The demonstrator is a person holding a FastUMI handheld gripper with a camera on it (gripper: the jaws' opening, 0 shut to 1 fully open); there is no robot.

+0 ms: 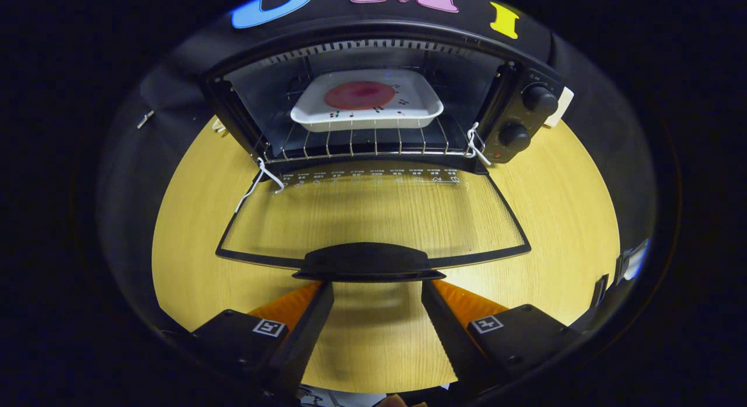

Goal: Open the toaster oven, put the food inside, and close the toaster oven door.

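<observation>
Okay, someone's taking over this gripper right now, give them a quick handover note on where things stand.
Gripper: open, fingers spread wide, tips right at the door handle, gripping nothing.
Toaster oven: on the wooden table, door folded fully down and flat.
Food: on the white dish, which sits on the wire rack inside the oven.
Done: door opened, food inside.
Left: lift the door by its handle and shut it.

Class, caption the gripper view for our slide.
Open fingers just behind the lowered door's handle; dish of food on the oven rack.
</observation>
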